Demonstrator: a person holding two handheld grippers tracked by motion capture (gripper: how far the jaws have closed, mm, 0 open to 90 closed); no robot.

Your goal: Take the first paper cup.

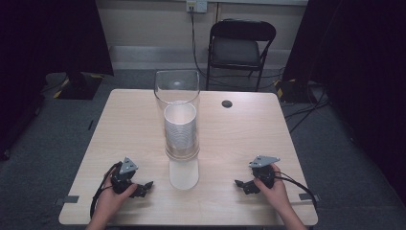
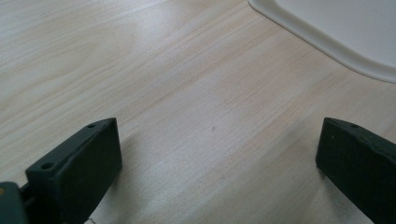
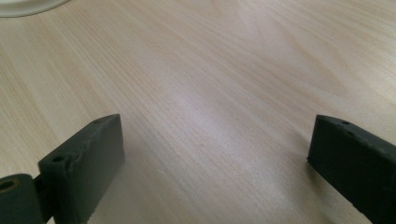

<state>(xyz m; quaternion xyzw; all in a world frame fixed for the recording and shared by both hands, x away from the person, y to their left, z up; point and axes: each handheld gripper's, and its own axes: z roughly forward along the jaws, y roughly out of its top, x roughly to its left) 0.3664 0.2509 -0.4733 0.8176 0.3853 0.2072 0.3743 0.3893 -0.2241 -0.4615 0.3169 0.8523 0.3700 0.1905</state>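
Jaws spread wide on both grippers, each pair framing nothing but bare wood. Seen along the left gripper (image 2: 217,161), two blocky matte black jaws with small screw holes sit low over the tabletop (image 2: 154,79), a pale laminate with fine straight grain. The rounded white edge of the dispenser base (image 2: 336,32) shows smooth and glossy at the upper right of that view. The right gripper (image 3: 217,161) is likewise released, its jaws empty and low over the same grain, with a sliver of the white base at the top left corner.

From the high view, a clear plastic tube (image 1: 176,91) stands near the middle of the tabletop (image 1: 239,139), holding a stack of white paper cups (image 1: 180,129) with ribbed rims. Its white base (image 1: 183,173) reaches toward the person. The left gripper (image 1: 143,187) lies just left of that base, the right gripper (image 1: 242,184) well to its right, both pointing inward at it. Each hand grips its tool from behind, forearms coming in low; the left hand (image 1: 112,199) and right hand (image 1: 274,189) rest near the tabletop's near edge. A grey three-cornered plate tops each gripper. Beyond the tube, a black folding chair (image 1: 239,48) stands on grey carpet.
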